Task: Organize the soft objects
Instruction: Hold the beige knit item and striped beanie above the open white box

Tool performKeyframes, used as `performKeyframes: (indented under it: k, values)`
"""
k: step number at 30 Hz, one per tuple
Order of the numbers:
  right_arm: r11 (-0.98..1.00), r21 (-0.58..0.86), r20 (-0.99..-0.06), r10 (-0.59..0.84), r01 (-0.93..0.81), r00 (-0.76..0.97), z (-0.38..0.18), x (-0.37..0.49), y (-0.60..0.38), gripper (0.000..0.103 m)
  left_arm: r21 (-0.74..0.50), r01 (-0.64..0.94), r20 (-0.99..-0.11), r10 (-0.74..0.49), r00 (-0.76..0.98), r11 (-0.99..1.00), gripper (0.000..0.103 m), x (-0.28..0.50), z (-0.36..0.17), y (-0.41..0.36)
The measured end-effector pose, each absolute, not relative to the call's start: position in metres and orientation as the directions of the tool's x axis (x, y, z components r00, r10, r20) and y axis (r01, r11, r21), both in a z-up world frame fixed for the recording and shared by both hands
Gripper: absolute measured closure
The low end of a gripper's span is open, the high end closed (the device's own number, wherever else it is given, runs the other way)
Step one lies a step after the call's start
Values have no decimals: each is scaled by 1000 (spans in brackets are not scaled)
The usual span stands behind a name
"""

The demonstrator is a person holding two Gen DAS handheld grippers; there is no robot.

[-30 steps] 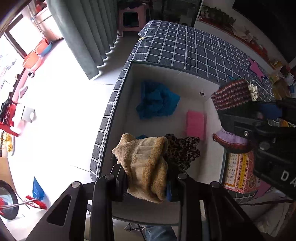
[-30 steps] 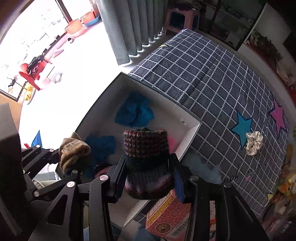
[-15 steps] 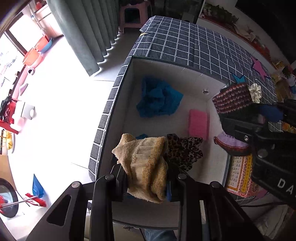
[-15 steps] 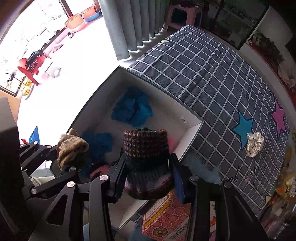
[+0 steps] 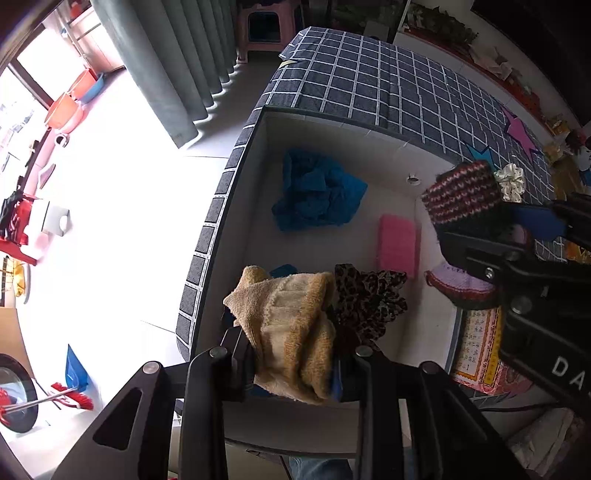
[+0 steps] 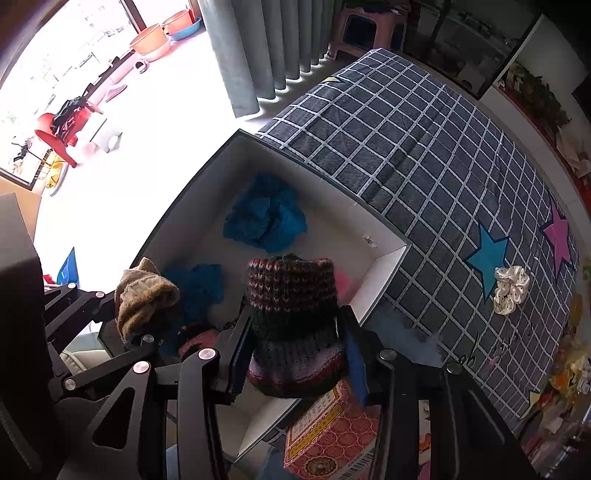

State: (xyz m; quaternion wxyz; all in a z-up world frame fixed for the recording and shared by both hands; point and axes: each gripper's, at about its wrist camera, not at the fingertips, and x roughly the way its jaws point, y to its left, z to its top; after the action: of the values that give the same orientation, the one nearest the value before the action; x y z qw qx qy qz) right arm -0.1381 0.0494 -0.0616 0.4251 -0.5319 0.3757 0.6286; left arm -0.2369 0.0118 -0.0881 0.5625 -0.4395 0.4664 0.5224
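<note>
My left gripper (image 5: 291,350) is shut on a tan fuzzy cloth (image 5: 291,325) and holds it above the near end of a white open box (image 5: 325,136). My right gripper (image 6: 295,354) is shut on a dark striped knit hat (image 6: 291,306) above the box's right side; the hat also shows in the left wrist view (image 5: 461,192). In the box lie a blue cloth (image 5: 317,192), a pink sponge-like block (image 5: 397,243) and a leopard-print piece (image 5: 369,295). A white scrunchie (image 6: 511,284) lies on the checked cloth (image 6: 424,140).
A red patterned carton (image 6: 332,432) stands by the box's near right corner. The checked cloth has star patches (image 6: 487,254). Grey curtains (image 6: 266,48) and a pink stool (image 6: 365,29) stand beyond the table. Bright floor lies to the left.
Both grippers have moved slightly with their loads; the box sits a little farther and more to the centre in both views. Both grips are unchanged.
</note>
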Motion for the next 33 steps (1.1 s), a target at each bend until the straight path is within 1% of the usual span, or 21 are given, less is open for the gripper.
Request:
performKeyframes:
  k: [33]
  values:
    - [-354, 24, -990, 120, -935, -70, -71, -137, 54, 57, 2, -998, -987, 162, 8, 62, 69, -235, -94, 15]
